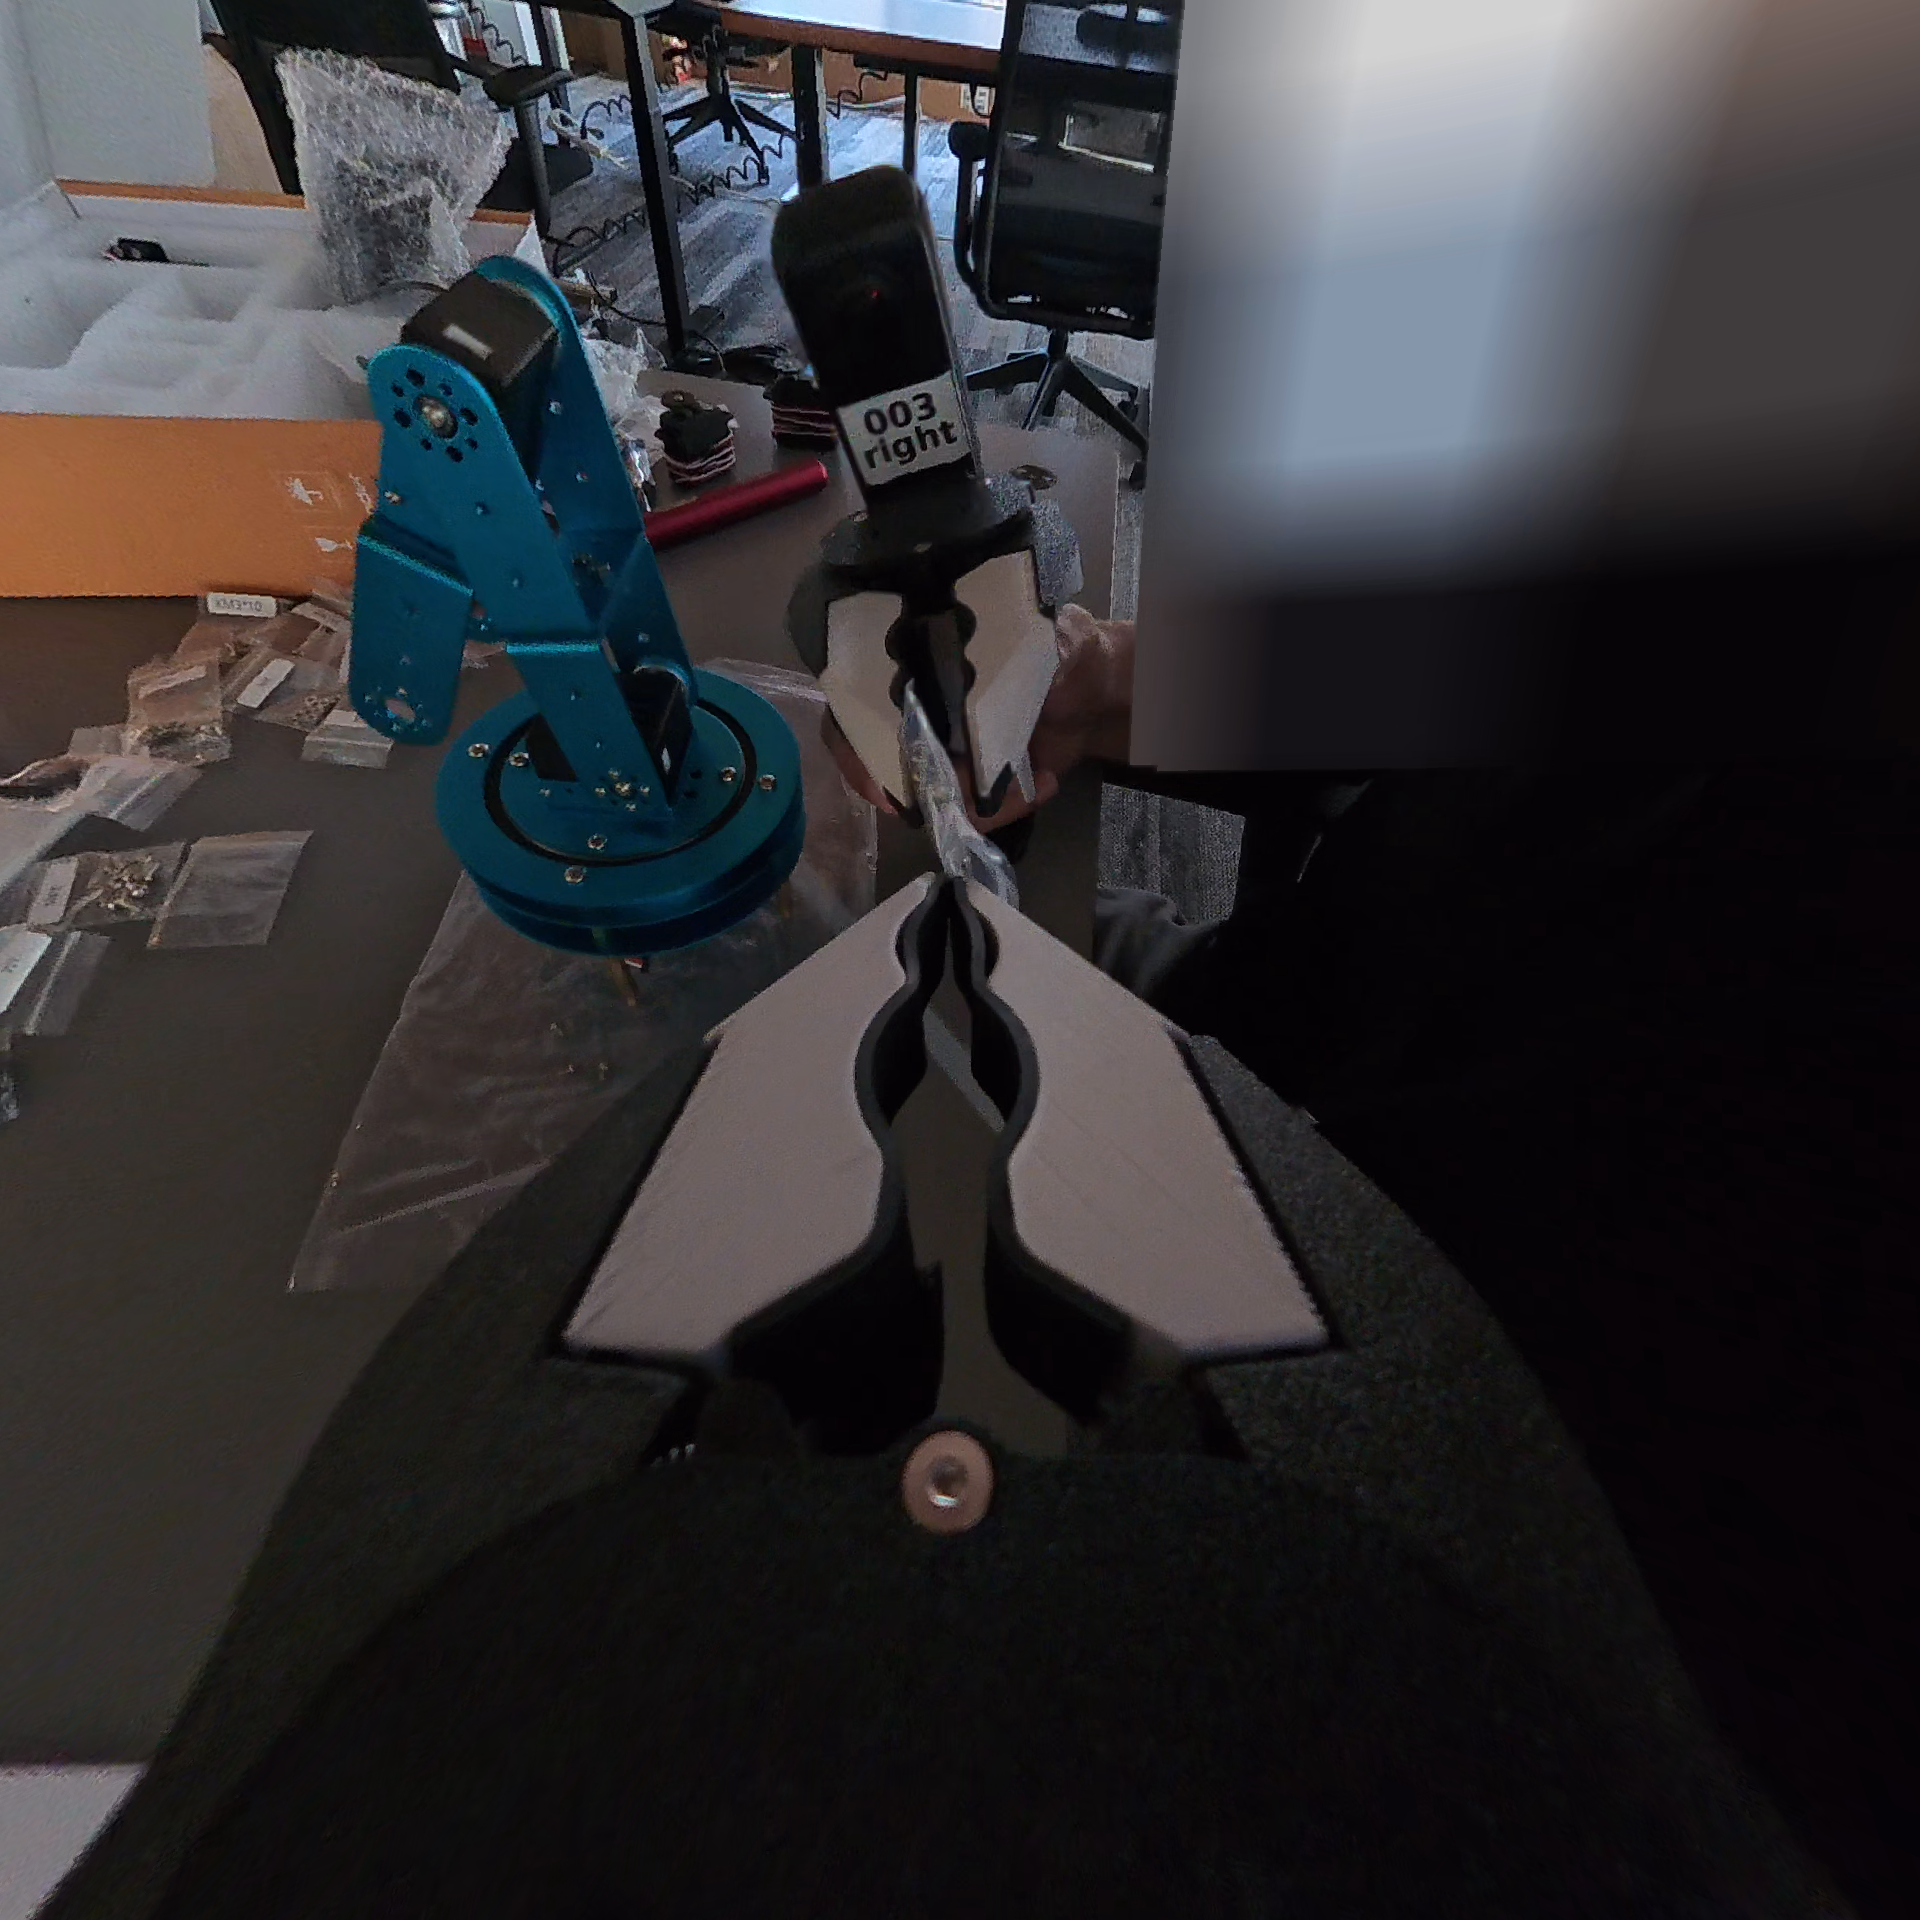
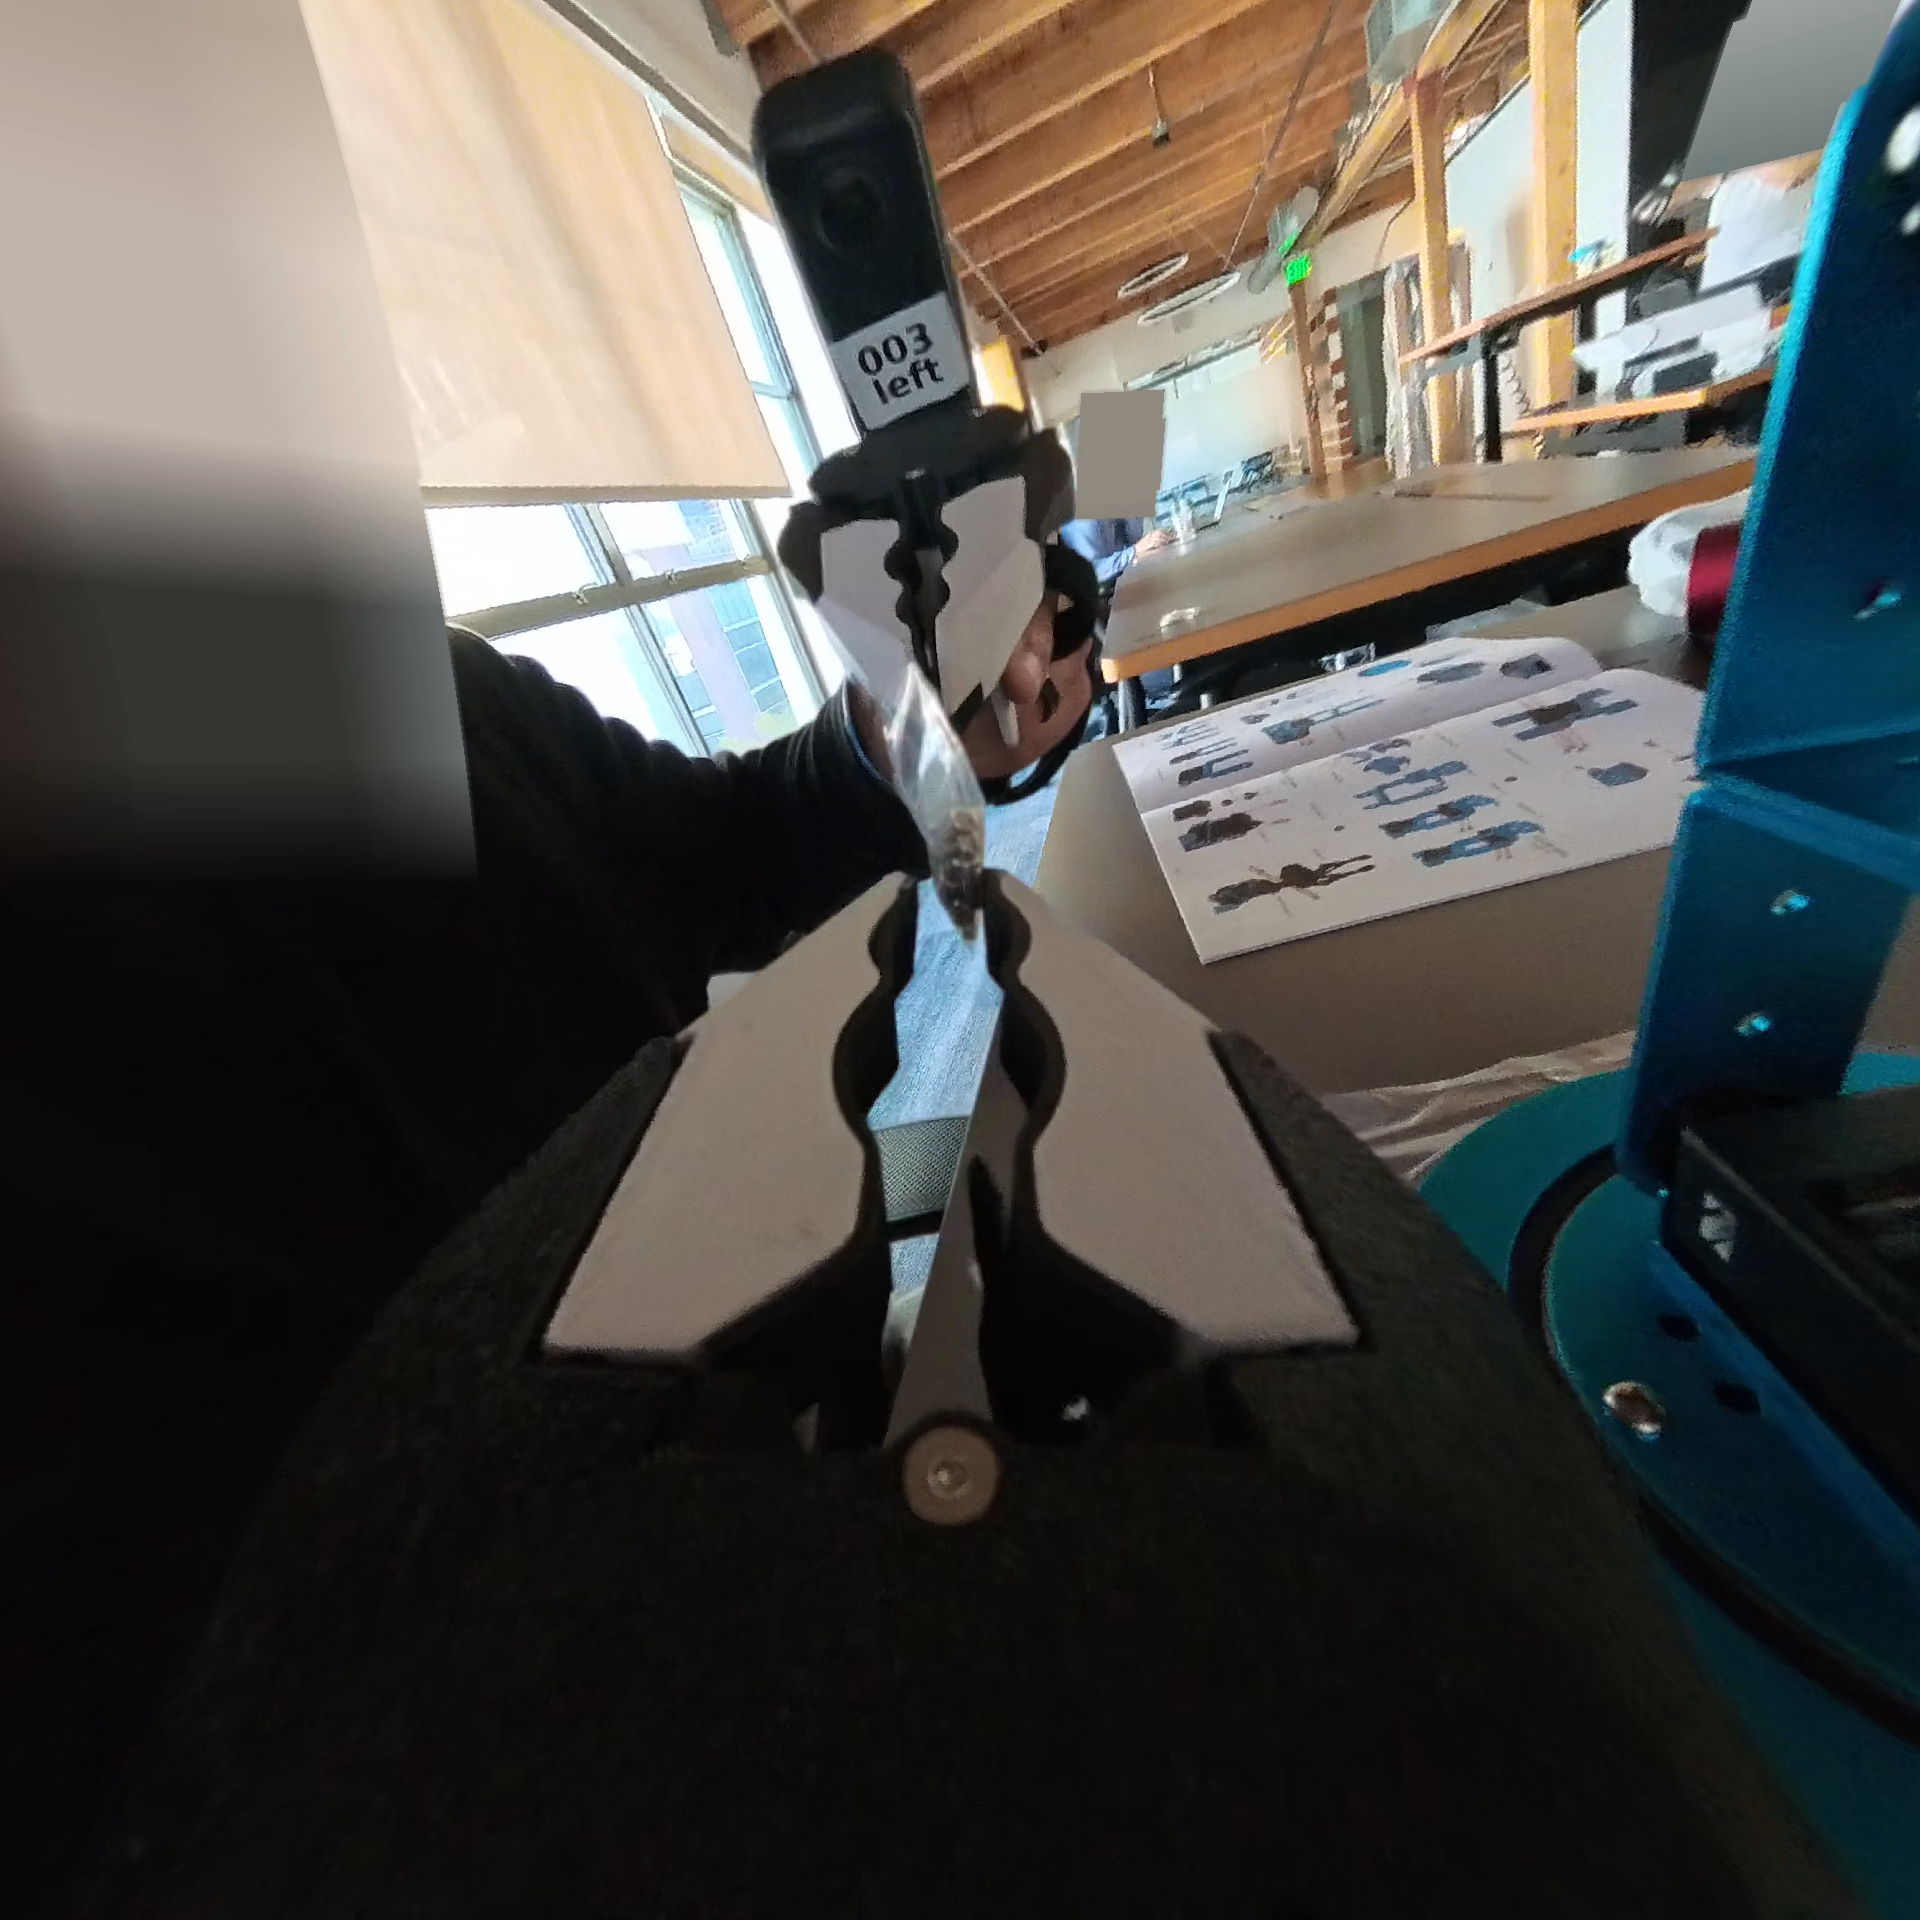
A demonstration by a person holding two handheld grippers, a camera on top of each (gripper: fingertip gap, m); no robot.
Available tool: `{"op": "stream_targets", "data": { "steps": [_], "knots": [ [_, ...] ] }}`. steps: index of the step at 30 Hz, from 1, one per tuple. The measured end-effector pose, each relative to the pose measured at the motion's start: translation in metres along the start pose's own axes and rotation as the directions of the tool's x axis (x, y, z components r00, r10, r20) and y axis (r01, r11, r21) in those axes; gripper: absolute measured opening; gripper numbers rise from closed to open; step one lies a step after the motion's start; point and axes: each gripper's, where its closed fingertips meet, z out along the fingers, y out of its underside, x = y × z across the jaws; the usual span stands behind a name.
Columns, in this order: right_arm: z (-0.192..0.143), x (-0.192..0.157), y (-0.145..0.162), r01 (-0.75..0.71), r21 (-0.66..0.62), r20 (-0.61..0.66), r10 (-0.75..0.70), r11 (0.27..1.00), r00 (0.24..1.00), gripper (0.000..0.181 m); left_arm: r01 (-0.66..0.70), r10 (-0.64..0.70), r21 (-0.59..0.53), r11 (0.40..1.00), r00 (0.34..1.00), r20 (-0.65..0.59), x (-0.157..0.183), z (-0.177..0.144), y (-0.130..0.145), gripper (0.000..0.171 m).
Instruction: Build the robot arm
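A small clear plastic bag of screws is stretched in the air between my two grippers. My left gripper is shut on one end of it. My right gripper is shut on the other end, where the dark screws sit. In the left wrist view the right gripper faces me, with a hand behind it. In the right wrist view the bag hangs from the left gripper. A blue metal robot arm on a round base stands on the table just left of the grippers; it is also at the right edge of the right wrist view.
An orange box with white foam sits at the back left. Several small bags of parts lie on the dark table, with a clear plastic sheet, a red cylinder and servos. An open instruction booklet lies nearby. The tips of one gripper are about 5 centimeters away from the tips of the other.
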Motion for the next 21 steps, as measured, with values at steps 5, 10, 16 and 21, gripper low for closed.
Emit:
{"op": "stream_targets", "data": {
  "steps": [5,10,16,21],
  "knots": [
    [-0.010,-0.010,-0.008,0.008,0.019,0.016,-0.008,1.000,1.000,0.006,-0.013,0.013,0.000,1.000,1.000,-0.003,0.000,0.013,-0.007,0.000],
    [-0.020,-0.013,-0.002,0.041,-0.029,-0.017,-0.042,0.999,0.999,0.006,-0.028,0.028,-0.007,1.000,1.000,-0.015,0.003,0.029,-0.015,0.000],
    [-0.056,-0.008,0.002,0.042,-0.074,-0.074,-0.047,0.996,0.996,0.004,-0.090,0.091,-0.078,0.993,0.996,0.006,-0.001,0.060,-0.013,0.000],
    [-0.110,0.005,0.014,0.036,-0.241,-0.102,-0.063,0.970,0.993,0.004,-0.111,0.116,-0.140,0.984,0.993,0.030,-0.008,0.113,-0.009,0.000]
  ]
}}
